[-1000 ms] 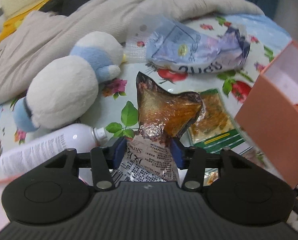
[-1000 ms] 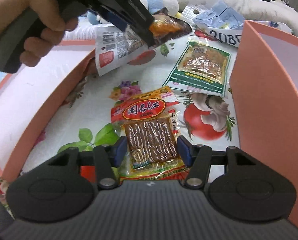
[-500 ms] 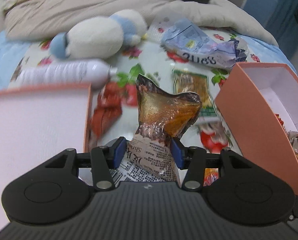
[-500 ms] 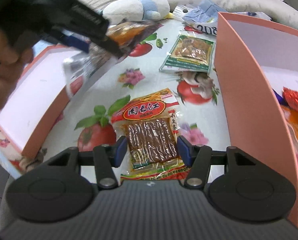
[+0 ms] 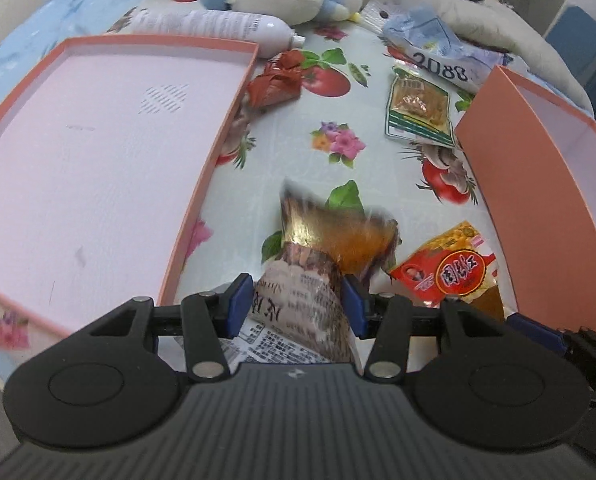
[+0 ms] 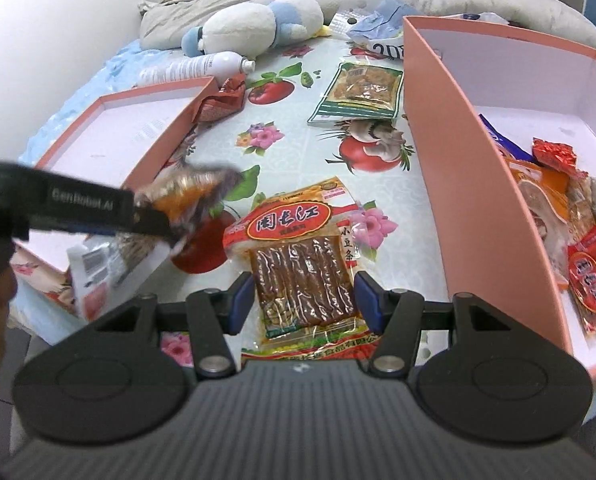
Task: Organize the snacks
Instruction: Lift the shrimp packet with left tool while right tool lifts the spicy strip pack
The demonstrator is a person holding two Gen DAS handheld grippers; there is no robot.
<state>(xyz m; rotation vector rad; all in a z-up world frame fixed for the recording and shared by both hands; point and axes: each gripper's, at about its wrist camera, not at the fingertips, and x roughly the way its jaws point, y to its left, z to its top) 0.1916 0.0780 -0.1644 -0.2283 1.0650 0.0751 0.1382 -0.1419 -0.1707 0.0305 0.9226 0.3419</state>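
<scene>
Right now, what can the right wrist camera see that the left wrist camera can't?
Only the right wrist view shows the snacks piled inside the tall pink cardboard box. Only the left wrist view shows printed text on the crinkly orange foil packet in the left gripper, whose jaws are closing. Both show the shallow pink tray, green-edged snack pouch and red-labelled tofu-strip pack in the right gripper.

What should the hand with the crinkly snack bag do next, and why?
Probably carry it sideways over the empty pink tray and let go. The left gripper grips the crinkly bag above the tablecloth, beside that tray, its jaws closing slightly on the bag.
</scene>
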